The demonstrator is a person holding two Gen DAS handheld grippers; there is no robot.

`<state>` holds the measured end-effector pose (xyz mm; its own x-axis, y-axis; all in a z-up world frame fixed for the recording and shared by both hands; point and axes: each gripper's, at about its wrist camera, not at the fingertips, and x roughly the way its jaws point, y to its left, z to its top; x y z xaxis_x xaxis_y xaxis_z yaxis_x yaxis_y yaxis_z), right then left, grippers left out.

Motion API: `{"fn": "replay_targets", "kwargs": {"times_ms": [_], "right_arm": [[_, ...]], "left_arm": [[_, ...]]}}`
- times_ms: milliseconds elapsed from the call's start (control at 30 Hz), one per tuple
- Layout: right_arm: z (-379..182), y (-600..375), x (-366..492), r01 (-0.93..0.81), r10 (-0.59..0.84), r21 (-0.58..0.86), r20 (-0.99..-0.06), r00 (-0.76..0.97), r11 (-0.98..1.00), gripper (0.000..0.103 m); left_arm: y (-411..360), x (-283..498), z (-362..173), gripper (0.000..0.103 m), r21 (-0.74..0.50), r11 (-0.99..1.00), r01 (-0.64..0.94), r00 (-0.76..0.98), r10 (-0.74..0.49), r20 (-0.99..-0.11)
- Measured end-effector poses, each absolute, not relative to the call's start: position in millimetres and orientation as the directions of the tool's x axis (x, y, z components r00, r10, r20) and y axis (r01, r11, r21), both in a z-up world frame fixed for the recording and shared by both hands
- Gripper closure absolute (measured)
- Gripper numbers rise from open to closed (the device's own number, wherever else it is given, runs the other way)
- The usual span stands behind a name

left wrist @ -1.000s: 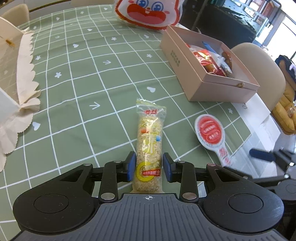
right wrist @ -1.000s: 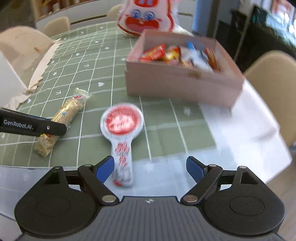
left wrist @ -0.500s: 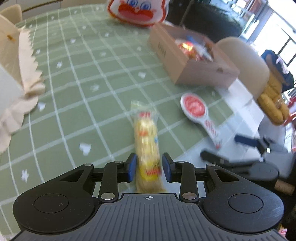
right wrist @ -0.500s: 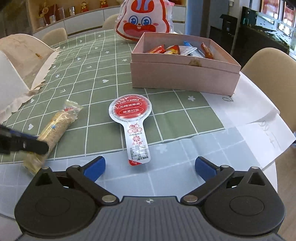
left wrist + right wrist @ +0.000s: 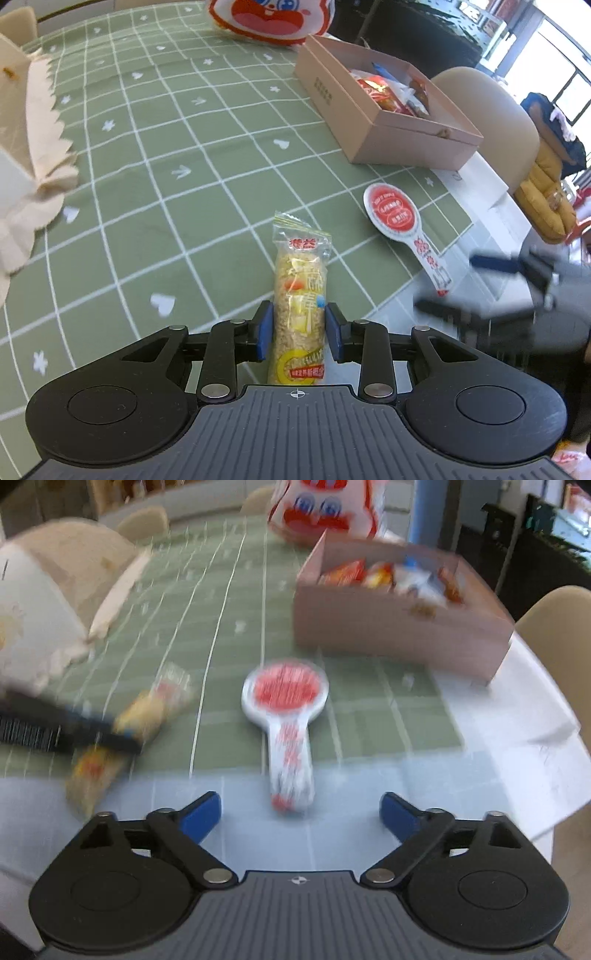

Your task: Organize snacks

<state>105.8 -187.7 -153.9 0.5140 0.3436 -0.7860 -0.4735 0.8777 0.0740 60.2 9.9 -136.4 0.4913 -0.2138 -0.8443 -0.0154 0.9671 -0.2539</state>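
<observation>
Left wrist: green checked tablecloth point(image 5: 155, 155); beige chair point(image 5: 495, 118) beyond.

The right gripper point(image 5: 299, 812) spread wider than a second ago, reached its widest half a second back, and its jaws are now closing again, with nothing between them. It has edged toward the spoon-shaped snack pack point(image 5: 286, 716), whose tail now lies just ahead of the blue fingers point(image 5: 201, 814). The left gripper point(image 5: 299, 326), clamped on the rice bar point(image 5: 300, 295), has drifted slightly across the surface point(image 5: 147, 155), so the pink box point(image 5: 380, 110) sits differently in its view.
</observation>
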Motion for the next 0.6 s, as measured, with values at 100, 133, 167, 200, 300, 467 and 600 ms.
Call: {"fn": "replay_targets", "kwargs": {"times_ms": [100,133,167,200,300,467,600], "right_arm": [[-151.0,-174.6,124.6,-0.478,0.347,0.063,-0.772,0.532,0.876,0.01],[-152.4,-170.4,129.8,-0.481,0.352,0.067,-0.769,0.533,0.874,0.01],[-154.5,-165.8,135.9,-0.482,0.355,0.072,-0.771,0.529,0.873,0.01],[-157.2,-161.5,141.6,-0.479,0.358,0.082,-0.776,0.519,0.874,0.011],[-163.9,-151.9,151.4,-0.474,0.357,0.1,-0.794,0.492,0.875,0.024],[-156.7,-148.8,138.5,-0.51,0.369,0.093,-0.8,0.473,0.855,0.043],[-150.3,-162.8,126.4,-0.496,0.377,0.116,-0.8,0.467,0.861,0.043]], "left_arm": [[11.1,55.1,-137.0,0.068,-0.263,0.965,-0.024,0.503,-0.215,-0.837],[10.7,54.4,-136.9,0.068,-0.26,0.965,-0.022,0.503,-0.214,-0.837],[10.2,54.1,-136.8,0.068,-0.255,0.967,-0.015,0.503,-0.213,-0.837],[9.5,53.6,-136.7,0.068,-0.249,0.968,-0.006,0.503,-0.212,-0.838],[9.9,52.3,-136.5,0.068,-0.251,0.968,0.001,0.502,-0.218,-0.837],[11.6,49.4,-136.6,0.068,-0.263,0.965,0.02,0.499,-0.237,-0.834],[7.0,46.7,-136.1,0.068,-0.248,0.967,0.062,0.49,-0.246,-0.836]]}}
